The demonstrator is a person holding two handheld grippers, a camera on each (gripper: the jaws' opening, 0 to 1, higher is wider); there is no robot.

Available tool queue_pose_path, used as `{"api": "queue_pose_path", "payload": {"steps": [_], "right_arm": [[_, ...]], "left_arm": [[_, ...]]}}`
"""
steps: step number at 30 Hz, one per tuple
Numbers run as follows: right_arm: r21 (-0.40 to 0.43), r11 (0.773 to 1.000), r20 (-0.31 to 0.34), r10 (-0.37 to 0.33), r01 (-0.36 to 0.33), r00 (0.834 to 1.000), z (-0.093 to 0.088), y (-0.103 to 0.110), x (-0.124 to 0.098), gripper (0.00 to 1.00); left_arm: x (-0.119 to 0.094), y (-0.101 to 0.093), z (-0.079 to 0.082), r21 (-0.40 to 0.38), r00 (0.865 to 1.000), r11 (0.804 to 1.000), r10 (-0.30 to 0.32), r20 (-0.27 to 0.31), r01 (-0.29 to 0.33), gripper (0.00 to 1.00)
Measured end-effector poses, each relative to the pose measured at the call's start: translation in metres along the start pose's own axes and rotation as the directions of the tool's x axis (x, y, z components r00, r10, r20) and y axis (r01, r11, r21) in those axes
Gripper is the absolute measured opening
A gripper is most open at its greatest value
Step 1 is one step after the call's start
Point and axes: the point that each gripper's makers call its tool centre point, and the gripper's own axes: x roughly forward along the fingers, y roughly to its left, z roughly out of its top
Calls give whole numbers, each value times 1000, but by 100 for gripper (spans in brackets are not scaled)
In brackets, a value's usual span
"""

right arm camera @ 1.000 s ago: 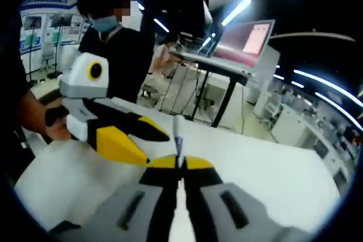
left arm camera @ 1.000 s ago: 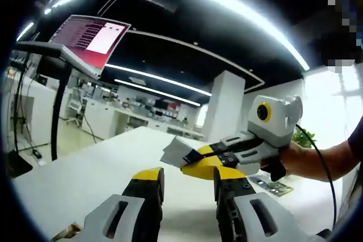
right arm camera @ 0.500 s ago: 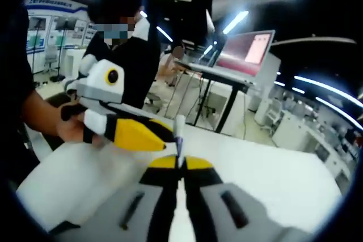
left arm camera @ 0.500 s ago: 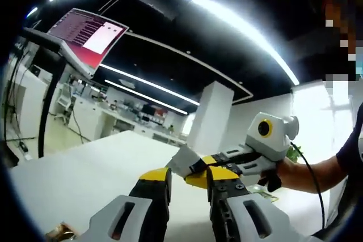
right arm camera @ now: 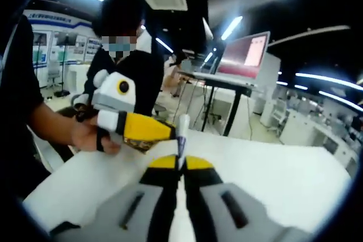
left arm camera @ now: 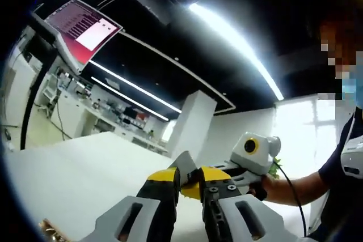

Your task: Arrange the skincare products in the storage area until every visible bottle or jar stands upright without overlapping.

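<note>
Nearest first. Your right gripper (right arm camera: 181, 164) has its jaws pressed together on a thin white flat item (right arm camera: 182, 128), which stands up edge-on from the tips toward 12 o'clock. It could be a sachet or a flattened tube end, I can't tell which. It's lifted off the white table (right arm camera: 272, 168), not resting on anything.

In the left gripper view, the left gripper (left arm camera: 189, 181) has its jaws nearly together with a narrow gap left. The item's top corner pokes up through that gap at about 12 o'clock. I can't tell if the pads are actually touching it.

In the right gripper view, the left gripper comes in from 9 o'clock with its yellow tip just beside the item. Your hand (right arm camera: 85, 134) is behind it.

It looks like a mid-air handover or regrip, so treat it as that.

There's a small gold-brown thing (left arm camera: 49, 232) on the table at 7 o'clock in the left gripper view. It's too cut off to identify.

Further back, the monitor (right arm camera: 244, 52) on its stand sits at about 1 o'clock in the right gripper view, with open office behind it.

Progress, as a judgement:
- Nothing placed that I can confirm. These views include no storage area and no upright bottles or jars.
- One product is in hand, off the table.
- Left to do: finish the transfer, bring the views down to the workspace, set the item down clear of its neighbours, then check the rest.
- Call it early or mid task at best, not near done.
- Risk: the item is thin and held by one edge, so it could twist between the two grips.
</note>
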Motion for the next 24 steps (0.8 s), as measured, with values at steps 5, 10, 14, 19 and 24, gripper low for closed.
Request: {"api": "queue_pose_path", "payload": {"steps": [5,10,14,19,24], "right_arm": [[8,1000,25,13,-13,1000,2,6,-5,2],[22,999,38,36,-36,999,4,10,-9,1],[22,999,37,46,-47,998,4,15,-14,1],[25,998,39,58,-59,998,5,18,-15,1],[15,998,50,61,-62,997,9,24,-17,6]], "left_arm": [[1,-9,1,-31,998,998,-60,12,60,7],[1,-20,2,-49,992,991,-123,16,123,5],[3,-31,-2,-63,985,983,-171,7,171,5],[3,-37,-2,-43,982,981,-191,5,191,2],[0,-42,1,-35,976,975,-218,7,218,0]]}}
